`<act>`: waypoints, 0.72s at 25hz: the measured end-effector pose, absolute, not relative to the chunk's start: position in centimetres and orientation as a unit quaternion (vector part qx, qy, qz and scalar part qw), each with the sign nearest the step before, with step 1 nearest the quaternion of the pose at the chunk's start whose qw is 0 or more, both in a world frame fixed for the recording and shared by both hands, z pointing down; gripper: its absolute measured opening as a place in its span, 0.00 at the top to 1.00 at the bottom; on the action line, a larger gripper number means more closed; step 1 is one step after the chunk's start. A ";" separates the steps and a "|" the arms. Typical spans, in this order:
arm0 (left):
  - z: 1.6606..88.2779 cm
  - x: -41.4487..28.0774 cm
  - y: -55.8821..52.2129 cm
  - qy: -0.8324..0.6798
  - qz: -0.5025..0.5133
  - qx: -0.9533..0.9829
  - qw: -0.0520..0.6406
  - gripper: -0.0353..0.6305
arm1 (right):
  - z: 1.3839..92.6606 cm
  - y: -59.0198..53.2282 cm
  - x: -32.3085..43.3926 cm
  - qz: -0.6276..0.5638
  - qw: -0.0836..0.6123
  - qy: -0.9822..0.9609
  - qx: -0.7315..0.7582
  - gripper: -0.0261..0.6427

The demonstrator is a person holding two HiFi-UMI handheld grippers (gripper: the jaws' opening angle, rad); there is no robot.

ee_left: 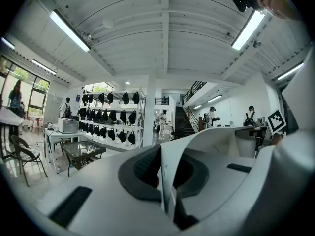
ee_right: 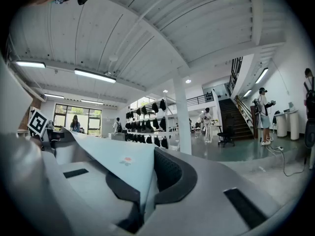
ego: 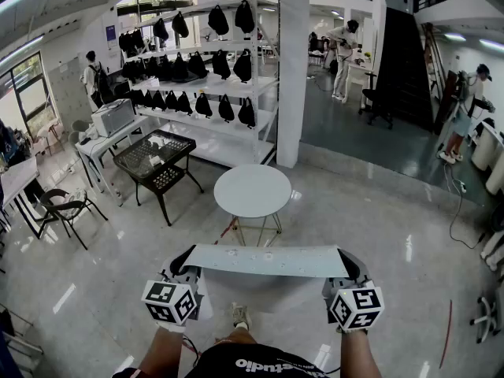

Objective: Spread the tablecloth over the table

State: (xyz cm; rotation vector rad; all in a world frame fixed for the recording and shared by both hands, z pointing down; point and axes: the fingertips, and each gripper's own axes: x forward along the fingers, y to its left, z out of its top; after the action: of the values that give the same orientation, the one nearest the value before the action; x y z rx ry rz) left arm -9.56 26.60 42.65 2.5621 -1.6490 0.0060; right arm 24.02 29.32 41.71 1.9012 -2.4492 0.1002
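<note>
A person is holding a pale tablecloth (ego: 268, 261) taut and level between both claws. The left gripper (ego: 183, 264) and the right gripper (ego: 351, 268) are each clamping one end. The round white table (ego: 253, 191) is standing at twelve o'clock, beyond the tablecloth. Advancing evenly and centred should be working best.

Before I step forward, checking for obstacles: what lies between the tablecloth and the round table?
Head view: only floor and a thin red strip between the tablecloth and round table.
</note>
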 end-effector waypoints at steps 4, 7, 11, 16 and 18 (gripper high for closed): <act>42.0 -10.1 27.0 -0.542 -0.004 0.839 0.051 0.92 | 41.3 29.5 23.5 0.030 0.023 -0.791 0.611 0.92; 41.9 -10.3 26.8 -0.545 -0.007 0.837 0.048 0.92 | 41.2 29.3 23.3 0.027 0.025 -0.792 0.609 0.92; 42.1 -10.3 26.7 -0.548 -0.005 0.835 0.041 0.92 | 41.6 29.2 23.3 0.028 0.029 -0.793 0.607 0.92; 42.2 -10.0 26.4 -0.545 -0.001 0.838 0.028 0.92 | 41.6 29.1 23.6 0.032 0.015 -0.792 0.610 0.92; 42.4 -9.7 26.3 -0.546 0.007 0.837 0.019 0.92 | 41.5 29.1 23.9 0.032 0.012 -0.791 0.611 0.92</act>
State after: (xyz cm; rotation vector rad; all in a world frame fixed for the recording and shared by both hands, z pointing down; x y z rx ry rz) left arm -9.71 26.32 42.36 2.5991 -1.6957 0.0226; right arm 23.87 29.07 41.50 1.9048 -2.4655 0.1008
